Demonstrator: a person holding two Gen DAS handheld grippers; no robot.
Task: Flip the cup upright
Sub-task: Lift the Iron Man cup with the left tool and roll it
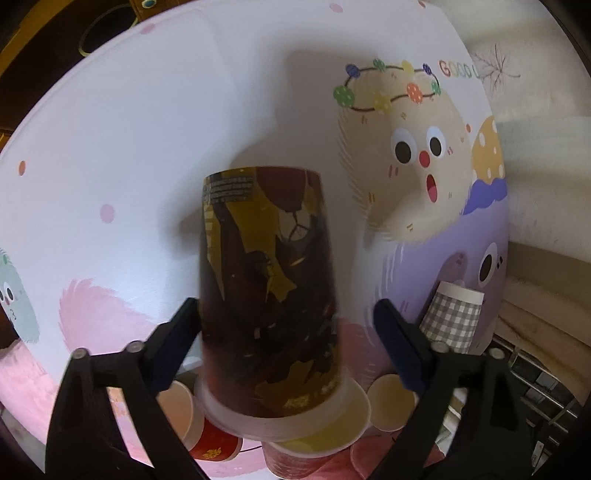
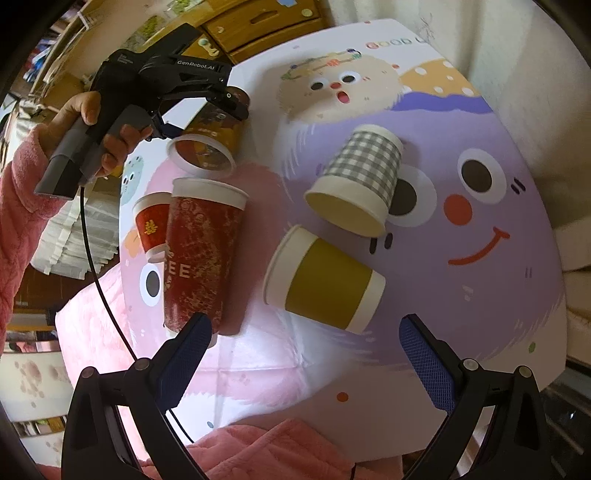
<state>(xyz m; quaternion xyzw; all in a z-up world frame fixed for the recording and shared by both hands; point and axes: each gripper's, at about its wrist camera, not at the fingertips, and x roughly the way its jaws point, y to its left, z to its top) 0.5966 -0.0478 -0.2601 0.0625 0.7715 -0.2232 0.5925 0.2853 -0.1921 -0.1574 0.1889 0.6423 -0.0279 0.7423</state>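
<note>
A dark brown-and-yellow printed cup (image 1: 267,291) sits between my left gripper's (image 1: 284,325) wide-open fingers, its white rim toward the camera. The left finger touches its side; the right finger stands clear. In the right wrist view this cup (image 2: 212,142) is tilted in the air under the left gripper (image 2: 225,107), rim facing the camera. My right gripper (image 2: 306,343) is open and empty above the table's near edge. A checked cup (image 2: 364,177) and a mustard-banded cup (image 2: 328,280) lie on their sides ahead of it.
A tall red cup (image 2: 201,254) and a small red cup (image 2: 149,225) stand upright on the cartoon-print table (image 2: 480,295). Wooden drawers (image 2: 258,26) stand behind the table. A pink-sleeved arm (image 2: 22,229) is at the left.
</note>
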